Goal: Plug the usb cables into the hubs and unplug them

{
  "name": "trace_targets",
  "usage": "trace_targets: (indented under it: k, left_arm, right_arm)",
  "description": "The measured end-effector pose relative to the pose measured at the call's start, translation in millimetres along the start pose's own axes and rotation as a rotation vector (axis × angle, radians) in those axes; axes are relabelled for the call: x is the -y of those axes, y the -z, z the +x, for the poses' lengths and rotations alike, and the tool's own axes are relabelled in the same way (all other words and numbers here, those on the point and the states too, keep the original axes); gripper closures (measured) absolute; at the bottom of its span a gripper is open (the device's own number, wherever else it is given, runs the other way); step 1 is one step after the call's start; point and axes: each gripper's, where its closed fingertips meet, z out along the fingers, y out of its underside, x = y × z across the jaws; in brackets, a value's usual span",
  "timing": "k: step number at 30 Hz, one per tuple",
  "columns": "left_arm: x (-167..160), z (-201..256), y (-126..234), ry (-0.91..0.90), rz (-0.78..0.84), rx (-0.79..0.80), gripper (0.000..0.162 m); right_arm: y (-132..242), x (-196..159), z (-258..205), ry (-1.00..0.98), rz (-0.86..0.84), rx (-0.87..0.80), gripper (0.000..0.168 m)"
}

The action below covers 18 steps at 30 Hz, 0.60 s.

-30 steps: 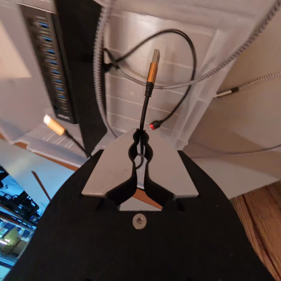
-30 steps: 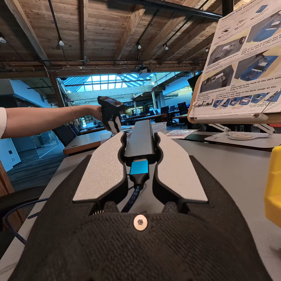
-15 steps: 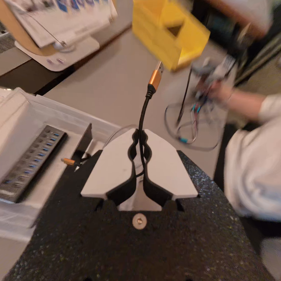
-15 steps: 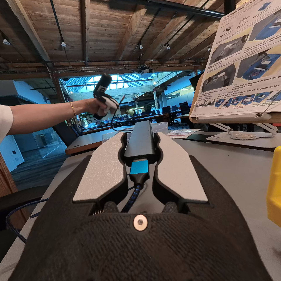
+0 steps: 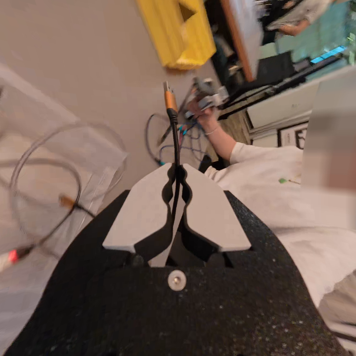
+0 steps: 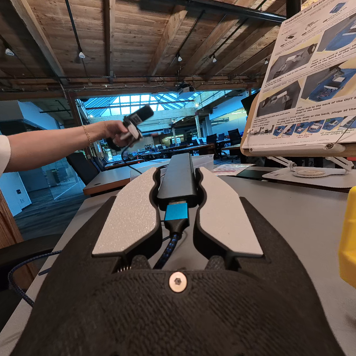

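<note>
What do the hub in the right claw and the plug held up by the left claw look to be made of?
The slim dark grey hub looks like matte metal, perhaps anodised aluminium: even soft sheen, crisp edges. The orange-sleeved USB plug has a metallic-looking copper-toned sleeve and bare silvery metal tip; its black strain relief looks rubbery. Blur leaves this uncertain.

1. Left gripper (image 5: 178, 167): black speckled body, two pale grey fingers (image 5: 146, 208) with wavy black inner edges, silver screw at 6 o'clock.
2. Right gripper (image 6: 178, 171): same build, hex screw (image 6: 177, 281).
3. Person: white sleeve (image 5: 256, 165), thin bracelet (image 6: 87, 134).
</note>
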Motion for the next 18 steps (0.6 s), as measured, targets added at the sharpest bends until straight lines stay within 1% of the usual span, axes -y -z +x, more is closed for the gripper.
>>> trace_targets:
  k: [2, 4, 6, 8, 10, 13, 16, 18]
  left_arm:
    - [14.1, 46.7, -1.1, -0.198, 0.049, -0.139, 0.16]
    - [15.5, 94.6, -10.6, -0.381, 0.041, -0.279, 0.159]
    - [12.9, 123.5, -30.0, -0.519, 0.008, -0.321, 0.159]
    - [6.6, 148.2, -52.4, -0.609, -0.024, -0.388, 0.159]
    - [-1.8, 163.2, -76.6, -0.683, -0.056, -0.437, 0.159]
    - [-15.2, 170.3, -111.8, -0.765, -0.119, -0.464, 0.159]
    - [-24.2, 173.3, -139.0, -0.806, -0.155, -0.497, 0.159]
    - [-25.9, 173.7, -152.5, -0.801, -0.152, -0.524, 0.159]
  right_arm:
    - [-0.1, -0.1, 0.2, 0.0, 0.0, -0.001, 0.133]
    - [0.1, 0.0, 0.6, -0.003, 0.0, -0.002, 0.133]
    - [0.1, 0.1, 1.7, -0.007, 0.002, -0.007, 0.133]
    - [0.4, 0.5, 2.3, -0.007, 0.005, -0.011, 0.133]
    - [1.2, 1.5, 2.9, 0.009, 0.01, -0.021, 0.133]
    - [4.6, 2.8, 6.9, 0.048, -0.004, -0.039, 0.133]
    - [11.0, 6.6, 14.1, 0.076, -0.006, -0.064, 0.133]
    - [15.0, 8.8, 18.2, 0.095, -0.01, -0.074, 0.133]
